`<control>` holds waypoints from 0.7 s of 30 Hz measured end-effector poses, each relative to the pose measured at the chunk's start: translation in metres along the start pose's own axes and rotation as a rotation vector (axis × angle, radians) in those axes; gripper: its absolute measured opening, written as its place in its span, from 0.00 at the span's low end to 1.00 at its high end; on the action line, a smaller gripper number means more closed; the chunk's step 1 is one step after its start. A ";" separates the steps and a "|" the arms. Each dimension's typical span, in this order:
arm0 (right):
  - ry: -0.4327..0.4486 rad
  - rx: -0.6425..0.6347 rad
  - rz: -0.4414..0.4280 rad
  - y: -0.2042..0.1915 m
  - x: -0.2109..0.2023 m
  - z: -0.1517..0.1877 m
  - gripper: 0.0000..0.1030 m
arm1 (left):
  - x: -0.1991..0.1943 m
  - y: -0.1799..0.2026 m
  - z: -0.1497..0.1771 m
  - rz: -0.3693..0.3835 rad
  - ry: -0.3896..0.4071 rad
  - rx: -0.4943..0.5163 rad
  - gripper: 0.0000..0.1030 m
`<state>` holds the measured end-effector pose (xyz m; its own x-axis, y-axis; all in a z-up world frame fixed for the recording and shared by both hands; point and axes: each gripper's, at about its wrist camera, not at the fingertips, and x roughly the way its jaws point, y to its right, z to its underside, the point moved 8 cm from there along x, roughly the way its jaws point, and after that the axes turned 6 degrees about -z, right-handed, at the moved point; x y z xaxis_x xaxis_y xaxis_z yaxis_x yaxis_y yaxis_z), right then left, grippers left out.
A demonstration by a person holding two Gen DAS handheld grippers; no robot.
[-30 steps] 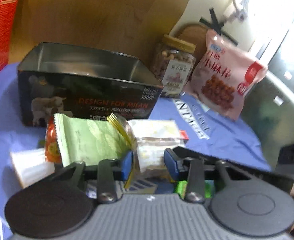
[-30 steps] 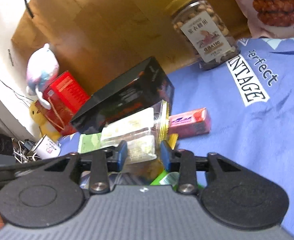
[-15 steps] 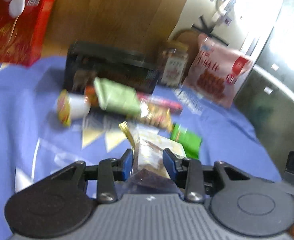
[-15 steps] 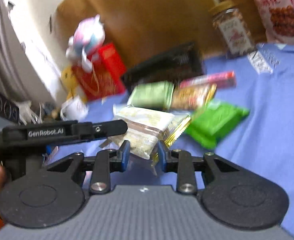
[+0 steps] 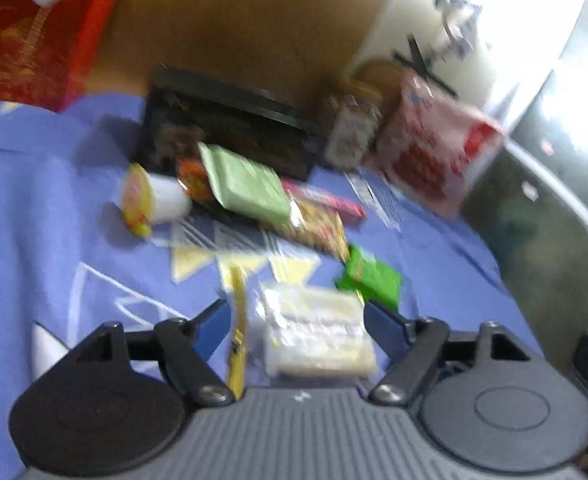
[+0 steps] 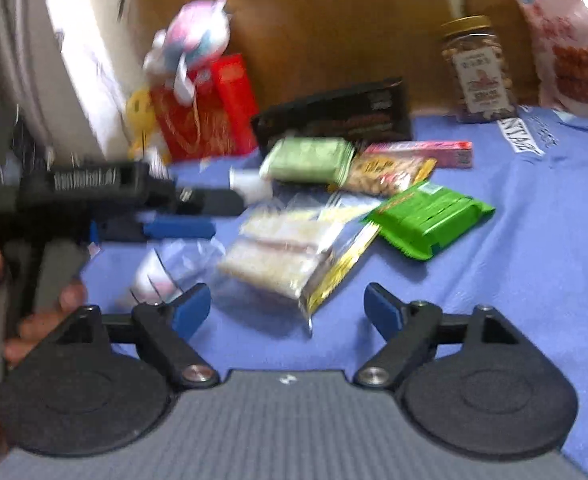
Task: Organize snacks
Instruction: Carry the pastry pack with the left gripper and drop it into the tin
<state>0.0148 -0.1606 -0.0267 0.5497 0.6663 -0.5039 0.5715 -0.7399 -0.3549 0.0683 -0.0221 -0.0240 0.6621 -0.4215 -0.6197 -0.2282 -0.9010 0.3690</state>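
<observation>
A clear bag of pale cakes with a gold strip point(image 5: 318, 332) point(image 6: 289, 252) lies on the blue cloth point(image 5: 33, 200). My left gripper point(image 5: 298, 324) is open with the bag between its blue fingers; it also shows at the left of the right wrist view point(image 6: 177, 216). My right gripper point(image 6: 287, 308) is open just in front of the bag, not touching it. Behind lie a bright green pack point(image 6: 430, 216) point(image 5: 370, 280), a pale green pack point(image 6: 308, 160) point(image 5: 249, 184), a nut pack point(image 6: 386, 176), a pink bar point(image 6: 418, 152) and a black tin box point(image 6: 334, 120) point(image 5: 229, 128).
A nut jar point(image 6: 478, 72) and a pink snack bag point(image 6: 574, 40) stand at the back right. A red box point(image 6: 209, 112) with a plush toy point(image 6: 193, 40) stands at the back left. A white cup point(image 5: 157, 200) lies on its side by the tin.
Both grippers carried the clear bag back from the tin box toward the front. Both have opened and the bag now lies on the cloth.
</observation>
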 end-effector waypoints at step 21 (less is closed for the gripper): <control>0.231 -0.169 0.072 0.001 0.053 -0.154 0.45 | -0.009 0.019 -0.146 -0.073 0.321 0.152 0.51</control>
<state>0.1385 -0.1119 0.0668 0.7058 0.6303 -0.3232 0.6084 -0.7731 -0.1792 0.1623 -0.0203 0.0889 0.8656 -0.3234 -0.3822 -0.2597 -0.9427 0.2096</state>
